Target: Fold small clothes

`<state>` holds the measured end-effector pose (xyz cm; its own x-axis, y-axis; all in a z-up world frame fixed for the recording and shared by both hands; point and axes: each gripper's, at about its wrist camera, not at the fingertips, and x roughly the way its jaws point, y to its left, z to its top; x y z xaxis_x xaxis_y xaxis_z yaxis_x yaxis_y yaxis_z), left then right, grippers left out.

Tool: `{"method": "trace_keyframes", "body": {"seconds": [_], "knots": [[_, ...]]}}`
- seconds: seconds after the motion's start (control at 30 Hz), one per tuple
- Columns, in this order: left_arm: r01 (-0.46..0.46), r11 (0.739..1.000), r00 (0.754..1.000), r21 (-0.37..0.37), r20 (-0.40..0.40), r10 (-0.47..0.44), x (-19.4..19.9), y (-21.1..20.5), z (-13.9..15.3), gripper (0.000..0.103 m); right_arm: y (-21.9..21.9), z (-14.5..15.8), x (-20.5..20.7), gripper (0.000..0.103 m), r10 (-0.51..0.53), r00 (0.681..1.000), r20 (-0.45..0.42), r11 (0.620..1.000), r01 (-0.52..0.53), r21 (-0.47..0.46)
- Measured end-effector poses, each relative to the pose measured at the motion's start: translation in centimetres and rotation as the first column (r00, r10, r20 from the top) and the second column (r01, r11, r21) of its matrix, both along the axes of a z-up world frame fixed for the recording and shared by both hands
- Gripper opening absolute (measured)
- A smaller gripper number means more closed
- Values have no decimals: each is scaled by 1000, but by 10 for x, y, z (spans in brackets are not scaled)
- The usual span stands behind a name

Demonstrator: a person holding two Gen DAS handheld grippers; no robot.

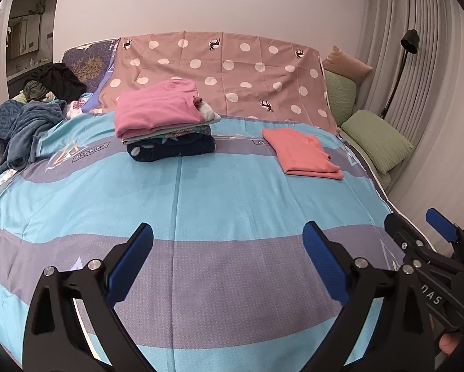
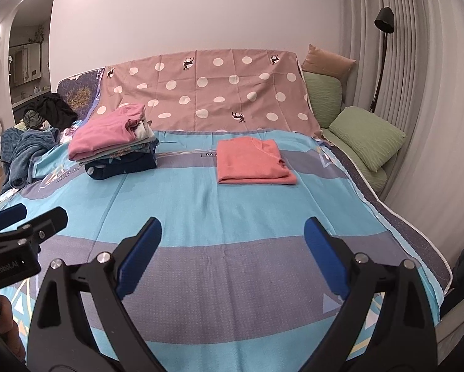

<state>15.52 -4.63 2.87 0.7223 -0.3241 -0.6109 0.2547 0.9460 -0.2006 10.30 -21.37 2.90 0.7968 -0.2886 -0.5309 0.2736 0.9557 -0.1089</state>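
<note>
— Both sets of fingers spread wide, gripping nothing: left gripper (image 1: 228,254) and right gripper (image 2: 233,248) hovering side by side over the near part of the bed (image 1: 201,201), blue pads clear of the cover.

— And the clothes?

— Well ahead of the fingers. Coral garment (image 2: 253,161) folded flat, ahead and a little right of the right gripper; stack of folded clothes (image 1: 165,121) ahead and left, pink piece on top, dark patterned one at the bottom. Unfolded heap (image 1: 30,124), blue and black, far off to the left at the bed's edge.

— Next candidate, likely?

— Probably something from that heap, judging by two tidy piles and nothing loose between the fingers.

— Handling?

— Light, limp, no stiffness at all; sags wherever unsupported. Blue piece looks thick and plush, so bulkier, less inclined to slide. Not fragile, though thin knit bunches easily between pads.

— Where to pinch?

— At a hem or shoulder seam, one corner per gripper, held well apart to keep the cloth taut. Mid-panel grabs best avoided: risk of catching several layers, or the bed cover beneath.

— Coral one?

— Folded edge nearest the fingers, both layers together, if moved to the stack.
</note>
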Motion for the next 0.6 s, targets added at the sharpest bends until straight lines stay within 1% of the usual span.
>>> {"method": "trace_keyframes", "body": {"seconds": [0.6], "knots": [[-8, 1000, 1000, 23, 2, 8, -2, 0, -3, 97, 7, -2, 1, 96, 3, 1000, -16, 1000, -4, -20]]}}
